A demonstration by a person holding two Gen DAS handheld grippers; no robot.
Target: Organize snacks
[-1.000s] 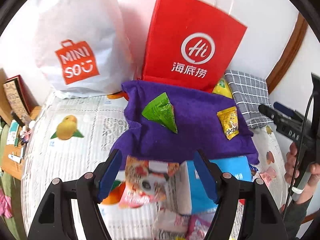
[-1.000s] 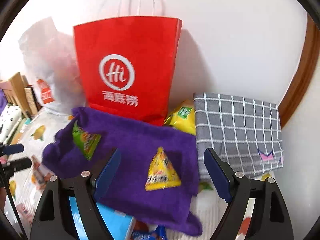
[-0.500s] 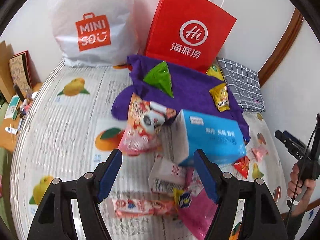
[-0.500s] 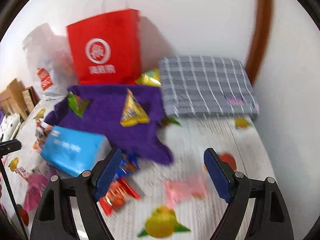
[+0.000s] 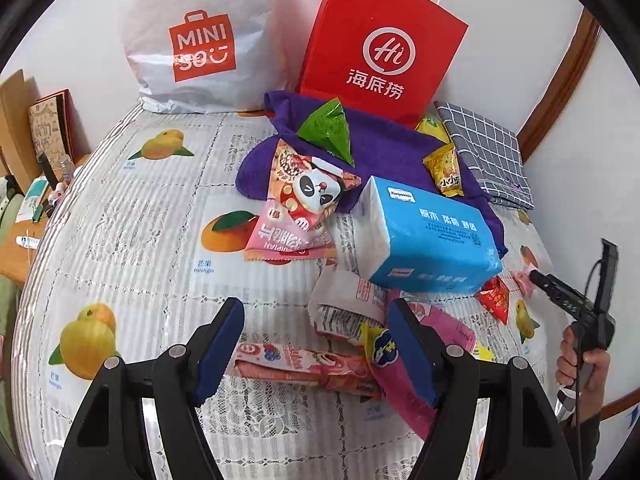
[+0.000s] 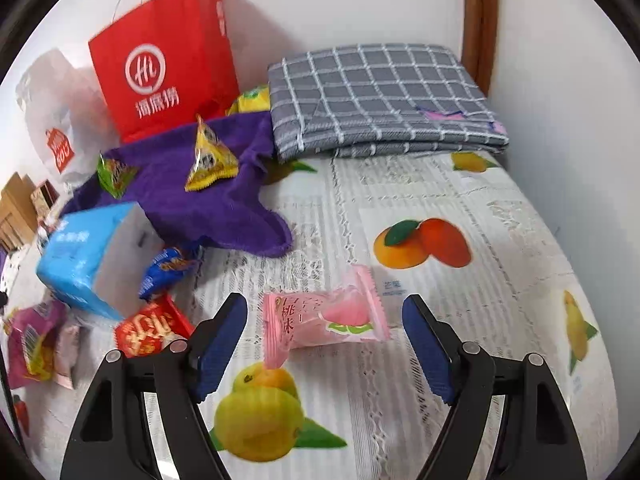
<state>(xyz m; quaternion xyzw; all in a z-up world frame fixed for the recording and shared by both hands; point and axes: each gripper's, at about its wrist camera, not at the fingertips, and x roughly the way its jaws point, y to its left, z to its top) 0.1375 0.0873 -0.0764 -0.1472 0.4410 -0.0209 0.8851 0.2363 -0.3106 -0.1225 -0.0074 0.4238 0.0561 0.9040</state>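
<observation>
Fruit-print cloth (image 6: 460,200) covers the surface under both your tools, w/ white wall behind.

Your right gripper (image 6: 324,340) is unclenched, jaws just been narrowing a bit, but the pads aren't on anything. Pink peach candy pack (image 6: 324,316) lies on the cloth between the two fingers, nearer the left one, not touching either. Red snack packet (image 6: 152,328) sits just outside your left finger; blue tissue pack (image 6: 80,264) further off that side. Purple towel (image 6: 192,196) w/ yellow triangle snack (image 6: 210,160) lies ahead-left, grey checked cloth (image 6: 380,96) ahead.

Your left gripper (image 5: 316,352) is also released, gripping nothing. Long pink wrapper (image 5: 304,364) lies across the gap between its fingers, below them. Magenta pack (image 5: 400,360) is partly behind the right finger. Panda snack bag (image 5: 304,204) sits ahead, red paper bag (image 5: 380,48) at the far wall.
</observation>
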